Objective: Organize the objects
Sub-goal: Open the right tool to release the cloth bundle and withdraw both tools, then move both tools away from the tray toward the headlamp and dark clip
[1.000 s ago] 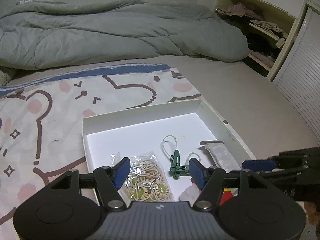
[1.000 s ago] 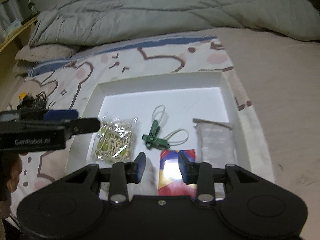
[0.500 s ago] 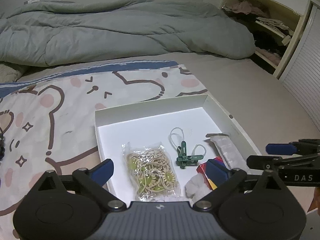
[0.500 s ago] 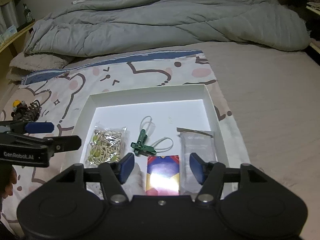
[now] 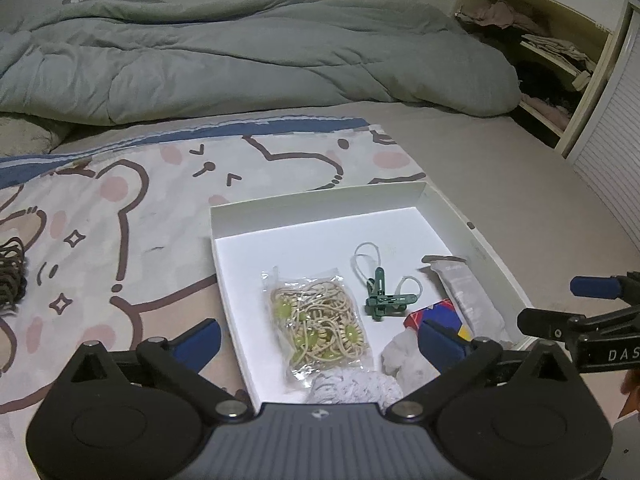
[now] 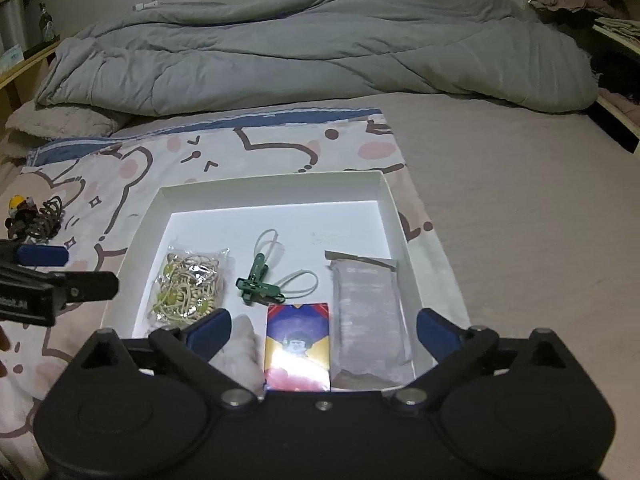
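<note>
Two tools hang over the near edge of a shallow white box (image 6: 276, 190), both spread wide and grasping nothing: the left tool (image 5: 320, 338) at the box's near left corner, the right tool (image 6: 322, 326) over its near right half. Inside the box, nearest the right tool, a colourful card packet (image 6: 298, 344) lies flat, with a grey sealed pouch (image 6: 370, 316) just to its right along the right wall. A white fluffy item (image 5: 404, 356) lies to the left of the card packet at the near edge. Farther in, a clear bag of beige hair ties (image 5: 318, 324) lies at the left, and two green clips (image 6: 256, 284) with white loops lie at the middle. The box rests on a bear-print blanket (image 5: 120, 216) on the bed. Well to the left, outside the box, a dark coiled hair tie (image 6: 42, 220) and a small yellow-topped item (image 6: 18, 204) lie on the blanket. A grey duvet (image 6: 304, 48) is heaped at the far side.
</note>
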